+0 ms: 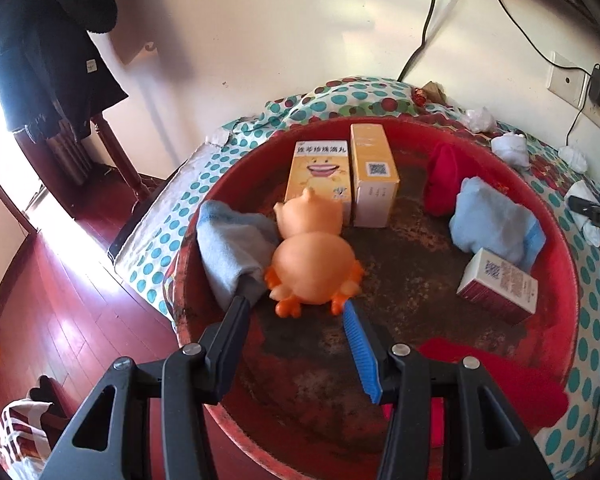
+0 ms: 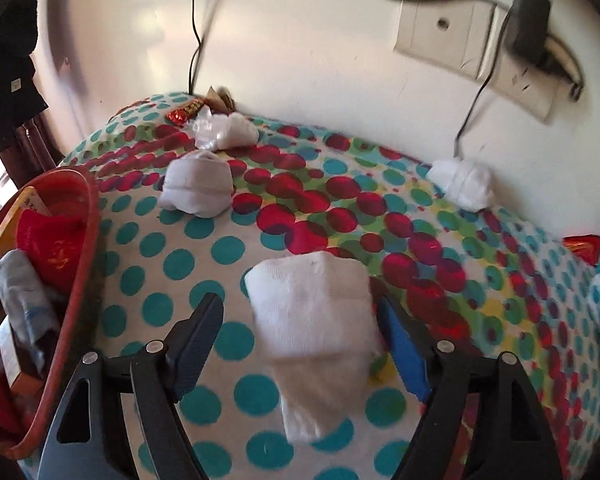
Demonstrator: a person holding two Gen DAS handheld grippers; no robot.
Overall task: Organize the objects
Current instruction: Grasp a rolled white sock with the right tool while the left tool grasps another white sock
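Observation:
In the left wrist view, an orange rubber duck (image 1: 314, 256) lies in the red basin (image 1: 556, 240), just beyond my open left gripper (image 1: 294, 304); the fingertips sit at its feet. The basin also holds two yellow boxes (image 1: 374, 176), a red-and-white box (image 1: 498, 286), light blue cloths (image 1: 496, 228), a grey-blue cloth (image 1: 230, 240) and a red pouch (image 1: 444, 180). In the right wrist view, my open right gripper (image 2: 300, 308) straddles a folded white sock (image 2: 312, 320) on the dotted tablecloth (image 2: 180, 240). The sock lies between the fingers, apart from them.
More rolled white socks (image 2: 198, 186) (image 2: 464, 184) (image 2: 226, 130) lie on the cloth toward the wall. The red basin (image 2: 76, 264) stands at the left. A wall socket with a black adapter (image 2: 528, 28) and cables are behind. The table edge drops to a red wooden floor (image 1: 60, 300).

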